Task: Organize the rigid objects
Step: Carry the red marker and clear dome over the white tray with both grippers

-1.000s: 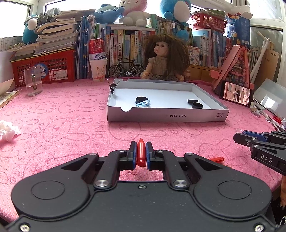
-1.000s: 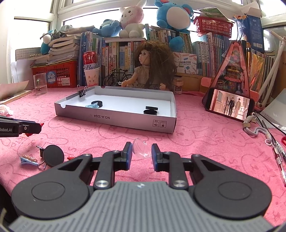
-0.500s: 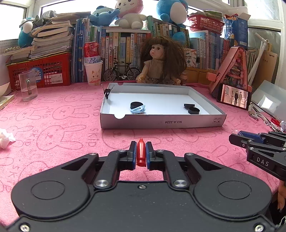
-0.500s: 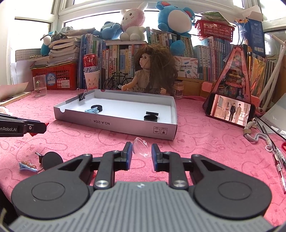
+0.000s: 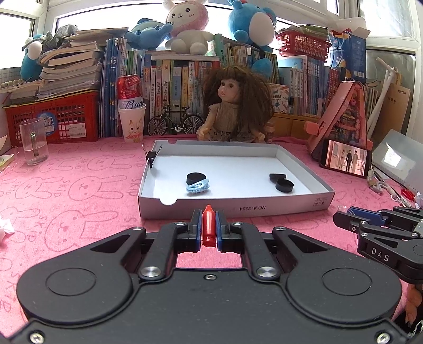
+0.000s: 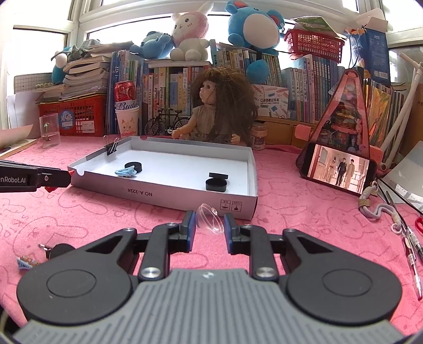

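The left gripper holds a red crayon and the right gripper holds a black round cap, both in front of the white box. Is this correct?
Not quite. The right gripper holds a clear plastic disc, not a black cap; the right wrist view shows it. The left gripper does hold the red crayon, before the white box.

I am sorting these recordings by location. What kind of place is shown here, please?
Most likely a home desk or study corner, perhaps a child's. A long row of upright books lines the back, plush toys sit on top, and a brown-haired doll sits on the pink rabbit-print cloth.
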### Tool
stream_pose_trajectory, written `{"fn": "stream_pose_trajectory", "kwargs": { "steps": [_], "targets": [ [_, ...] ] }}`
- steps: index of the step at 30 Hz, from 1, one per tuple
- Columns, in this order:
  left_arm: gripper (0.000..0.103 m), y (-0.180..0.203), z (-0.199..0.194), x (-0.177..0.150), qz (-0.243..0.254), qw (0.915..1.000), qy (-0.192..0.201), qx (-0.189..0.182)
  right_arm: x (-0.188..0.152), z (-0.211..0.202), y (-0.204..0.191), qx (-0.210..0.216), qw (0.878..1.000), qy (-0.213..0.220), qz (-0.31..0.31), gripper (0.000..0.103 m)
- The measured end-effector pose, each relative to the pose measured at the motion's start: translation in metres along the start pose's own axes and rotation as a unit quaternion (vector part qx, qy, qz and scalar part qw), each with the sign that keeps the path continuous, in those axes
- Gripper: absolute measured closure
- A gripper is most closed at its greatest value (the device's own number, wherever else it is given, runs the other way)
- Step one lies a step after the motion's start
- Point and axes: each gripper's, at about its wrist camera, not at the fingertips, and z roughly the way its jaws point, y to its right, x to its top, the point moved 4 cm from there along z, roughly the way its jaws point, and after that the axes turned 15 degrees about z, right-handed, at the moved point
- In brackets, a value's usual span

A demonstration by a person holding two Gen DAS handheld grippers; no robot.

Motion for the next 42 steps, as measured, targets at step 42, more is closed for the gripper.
{"fn": "stream_pose_trajectory", "kwargs": {
  "steps": [42],
  "targets": [
    [0.093,-0.022,0.126,0.037,-0.048,0.9974,-0.051,0.014,0.038,0.096,0.003,-0.016,0.998,-0.036,0.055,0.075]
  ]
}}
